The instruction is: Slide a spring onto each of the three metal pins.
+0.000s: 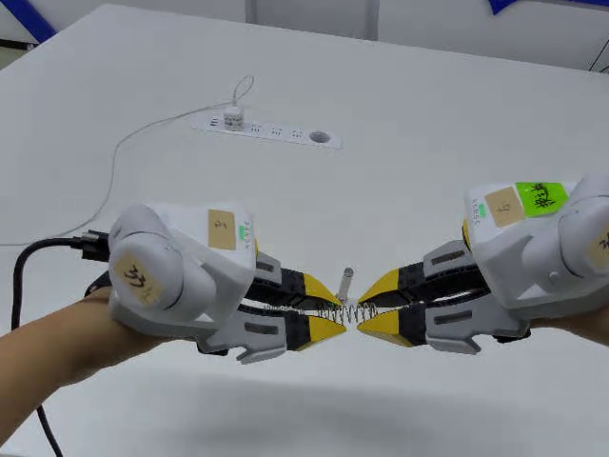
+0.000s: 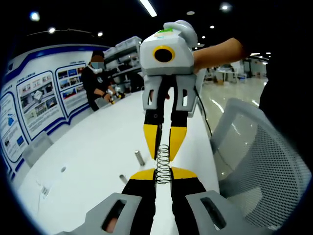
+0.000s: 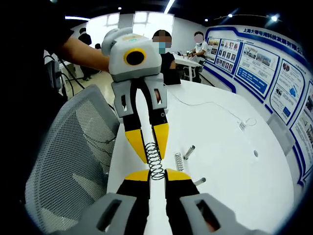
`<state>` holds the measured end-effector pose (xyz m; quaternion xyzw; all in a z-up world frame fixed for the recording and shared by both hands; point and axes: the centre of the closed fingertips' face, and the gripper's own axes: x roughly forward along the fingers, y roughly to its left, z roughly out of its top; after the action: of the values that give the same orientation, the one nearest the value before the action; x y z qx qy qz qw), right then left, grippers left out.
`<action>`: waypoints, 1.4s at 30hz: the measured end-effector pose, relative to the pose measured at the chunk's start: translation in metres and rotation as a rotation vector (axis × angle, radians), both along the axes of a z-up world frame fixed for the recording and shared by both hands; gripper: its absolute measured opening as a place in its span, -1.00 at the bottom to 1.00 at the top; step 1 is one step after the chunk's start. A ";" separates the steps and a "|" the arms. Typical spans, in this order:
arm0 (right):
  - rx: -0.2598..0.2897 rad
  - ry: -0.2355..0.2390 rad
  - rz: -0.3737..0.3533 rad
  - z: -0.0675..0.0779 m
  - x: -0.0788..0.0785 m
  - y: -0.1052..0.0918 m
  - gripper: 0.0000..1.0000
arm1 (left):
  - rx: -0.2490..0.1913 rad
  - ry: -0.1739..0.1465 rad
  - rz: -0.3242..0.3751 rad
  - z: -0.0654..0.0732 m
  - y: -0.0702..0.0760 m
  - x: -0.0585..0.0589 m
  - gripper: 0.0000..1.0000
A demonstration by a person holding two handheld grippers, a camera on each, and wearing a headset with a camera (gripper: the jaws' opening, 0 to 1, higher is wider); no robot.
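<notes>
Head view: the handwriting on the tan stickers (image 1: 222,229) and the green sticker (image 1: 540,197) is not legible. The left tongs (image 1: 340,314) and right tongs (image 1: 362,312) each clamp one end of the spring (image 1: 349,312) over the bench (image 1: 428,143). A pin (image 1: 346,284) stands at its 12 o'clock. Left gripper view: pins (image 2: 140,157) stand at 10 and 8 o'clock of the spring. Right gripper view: a loose spring (image 3: 179,161) lies at 3 o'clock.
</notes>
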<state>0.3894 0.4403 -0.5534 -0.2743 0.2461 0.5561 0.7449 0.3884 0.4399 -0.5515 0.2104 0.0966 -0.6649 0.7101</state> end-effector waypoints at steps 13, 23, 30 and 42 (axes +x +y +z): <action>0.127 0.026 0.003 0.020 -0.004 0.009 -0.77 | -0.010 0.007 0.005 0.003 0.002 0.000 -0.80; 0.204 0.030 -0.003 0.031 -0.006 0.019 -0.77 | -0.016 0.014 0.013 0.004 0.001 -0.001 -0.80; 0.232 0.035 -0.011 0.035 -0.007 0.025 -0.78 | -0.009 0.018 0.016 0.002 -0.001 -0.002 -0.80; 0.307 0.057 -0.038 0.043 -0.005 0.036 -0.79 | -0.032 0.063 0.027 0.005 -0.003 -0.004 -0.79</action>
<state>0.3845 0.4760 -0.5102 -0.1366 0.1843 0.5807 0.7811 0.3846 0.4372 -0.5469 0.1766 0.1113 -0.6630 0.7189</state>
